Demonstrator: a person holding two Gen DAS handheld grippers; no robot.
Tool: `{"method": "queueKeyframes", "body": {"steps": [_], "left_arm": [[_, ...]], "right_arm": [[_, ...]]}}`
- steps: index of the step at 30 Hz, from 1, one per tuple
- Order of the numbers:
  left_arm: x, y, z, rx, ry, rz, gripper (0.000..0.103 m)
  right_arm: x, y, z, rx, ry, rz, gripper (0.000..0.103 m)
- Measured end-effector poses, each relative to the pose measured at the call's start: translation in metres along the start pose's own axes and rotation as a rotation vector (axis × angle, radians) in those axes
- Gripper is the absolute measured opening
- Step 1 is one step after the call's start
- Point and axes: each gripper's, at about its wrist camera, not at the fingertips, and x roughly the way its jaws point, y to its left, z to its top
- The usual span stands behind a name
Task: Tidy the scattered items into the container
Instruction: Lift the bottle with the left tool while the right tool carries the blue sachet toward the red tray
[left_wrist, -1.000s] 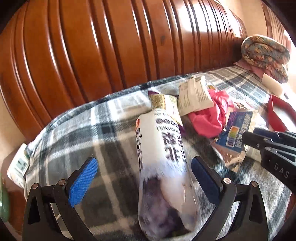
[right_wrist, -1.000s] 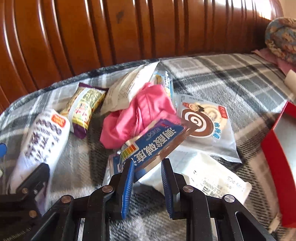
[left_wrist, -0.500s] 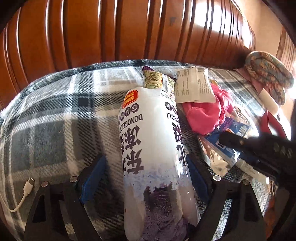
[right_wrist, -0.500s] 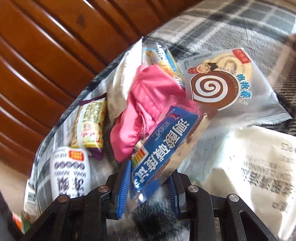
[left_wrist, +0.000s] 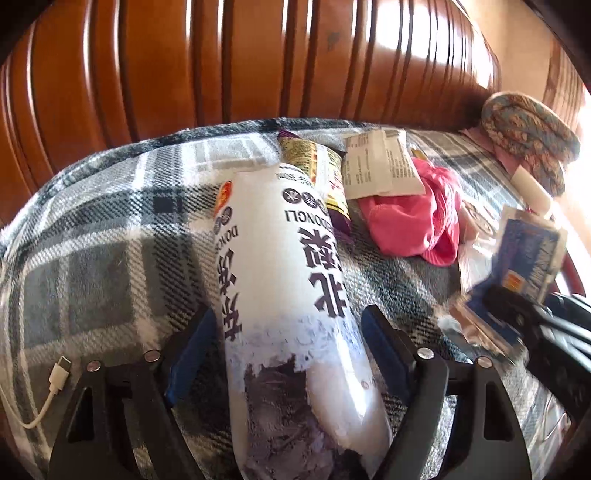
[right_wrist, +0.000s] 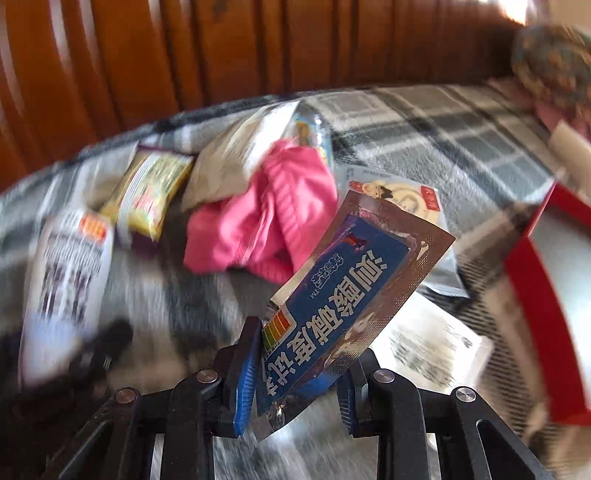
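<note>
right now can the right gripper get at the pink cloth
Probably not: the right gripper is shut on the blue packet, which hangs between it and the pink cloth. It would need to drop that first.

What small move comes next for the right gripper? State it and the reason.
Probably carry the blue packet rightward over the red container and release. The right gripper is shut on the packet, which is already lifted off the plaid blanket; the container sits just right.

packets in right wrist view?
7: blue packet in right gripper; white bag far left; yellow snack beside it; beige packet, small packet behind pink cloth; cookie packet, wipes packet right. Others possibly hidden.
</note>
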Motion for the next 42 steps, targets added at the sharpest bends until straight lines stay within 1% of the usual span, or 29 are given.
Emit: {"method": "queueKeyframes", "body": {"steps": [1, 3, 4, 5, 6, 8, 10, 14, 18, 24, 27, 31, 34, 38, 39, 42], "left_arm": [[0.001, -0.003, -0.001, 0.016, 0.004, 0.013, 0.091], [0.006, -0.013, -0.003, 0.063, 0.011, 0.068, 0.091], [0.008, -0.018, -0.005, 0.088, 0.014, 0.102, 0.091], [0.008, -0.020, -0.006, 0.102, 0.010, 0.127, 0.087], [0.008, -0.019, -0.006, 0.097, 0.005, 0.133, 0.086], [0.006, -0.013, -0.006, 0.074, 0.005, 0.109, 0.083], [0.003, -0.011, -0.006, 0.071, 0.005, 0.108, 0.079], [-0.004, -0.011, -0.009, 0.083, -0.004, 0.108, 0.068], [-0.008, -0.008, -0.009, 0.067, 0.003, 0.097, 0.068], [-0.015, -0.002, -0.011, 0.032, 0.006, 0.068, 0.067], [-0.021, 0.002, -0.014, 0.018, 0.006, 0.054, 0.067], [-0.030, 0.001, -0.017, 0.049, 0.013, 0.053, 0.067], [-0.037, 0.006, -0.018, 0.021, 0.017, 0.009, 0.067], [-0.043, 0.005, -0.018, 0.037, 0.002, 0.034, 0.067], [-0.044, 0.004, -0.017, 0.038, 0.002, 0.031, 0.067], [-0.054, 0.001, -0.014, 0.022, -0.001, -0.022, 0.067]], "right_arm": [[-0.002, 0.006, -0.005, -0.052, 0.009, -0.008, 0.033], [0.003, 0.021, -0.014, -0.160, 0.002, -0.051, 0.033], [0.007, 0.028, -0.018, -0.195, 0.001, -0.066, 0.033], [0.011, 0.033, -0.021, -0.217, 0.004, -0.071, 0.033], [0.015, 0.034, -0.023, -0.218, 0.000, -0.078, 0.033], [0.018, 0.031, -0.025, -0.200, -0.017, -0.075, 0.033], [0.017, 0.028, -0.024, -0.173, -0.019, -0.062, 0.033], [0.010, 0.030, -0.017, -0.179, -0.049, -0.060, 0.033], [0.004, 0.038, -0.017, -0.213, -0.075, -0.093, 0.033], [-0.001, 0.040, -0.018, -0.223, -0.083, -0.108, 0.033], [-0.004, 0.035, -0.017, -0.199, -0.085, -0.109, 0.033], [-0.007, 0.027, -0.015, -0.159, -0.093, -0.117, 0.033], [-0.011, 0.019, -0.015, -0.116, -0.109, -0.120, 0.033], [-0.017, 0.013, -0.017, -0.080, -0.123, -0.111, 0.033], [-0.019, 0.013, -0.018, -0.074, -0.130, -0.115, 0.033], [-0.028, 0.003, -0.019, -0.039, -0.163, -0.122, 0.033]]}}
